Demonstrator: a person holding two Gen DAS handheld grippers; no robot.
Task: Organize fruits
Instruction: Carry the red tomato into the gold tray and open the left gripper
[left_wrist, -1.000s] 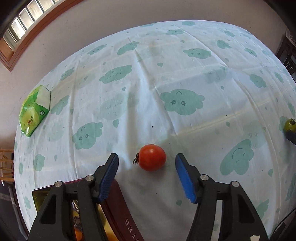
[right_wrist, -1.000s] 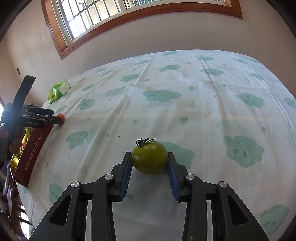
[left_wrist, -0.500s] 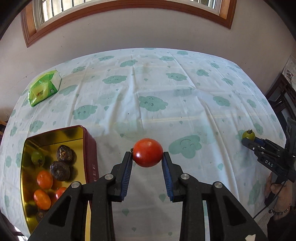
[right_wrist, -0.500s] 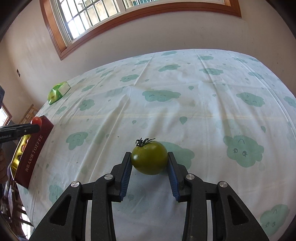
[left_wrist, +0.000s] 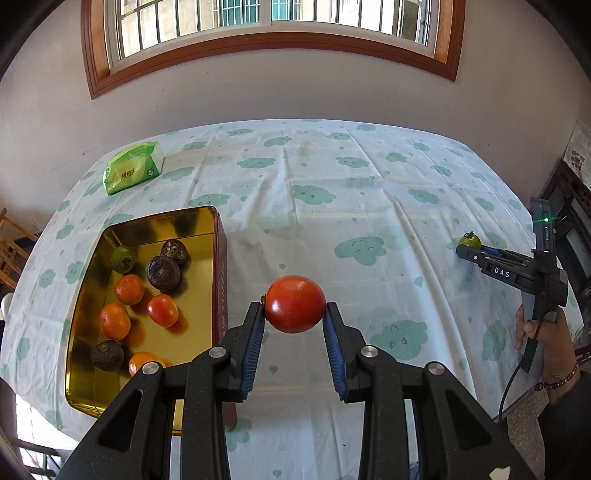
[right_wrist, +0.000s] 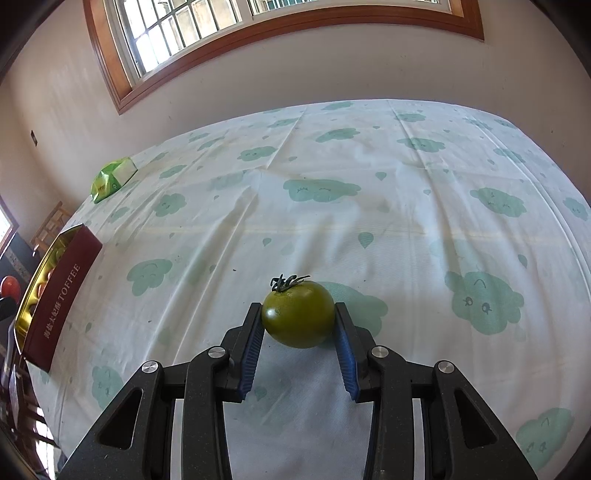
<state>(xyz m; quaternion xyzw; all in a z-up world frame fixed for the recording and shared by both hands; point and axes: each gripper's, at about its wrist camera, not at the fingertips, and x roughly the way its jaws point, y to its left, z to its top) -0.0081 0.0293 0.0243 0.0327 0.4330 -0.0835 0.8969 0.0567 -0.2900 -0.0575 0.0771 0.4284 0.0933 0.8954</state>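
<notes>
Since a second ago my left gripper (left_wrist: 295, 325) has closed on the red tomato (left_wrist: 295, 303) and lifted it off the cloth, beside the tin (left_wrist: 218, 236). Right gripper (right_wrist: 299, 332) clamps the green tomato (right_wrist: 297, 314), resting on the table. Step: carry. Next: swing left over the tin, release.

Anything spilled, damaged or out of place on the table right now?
Nothing stands out. The left tool holds a red tomato beside the tin, whose fruit sits inside, none spilled. The right tool grips a green tomato on the cloth. The green pack lies near the far edge.
</notes>
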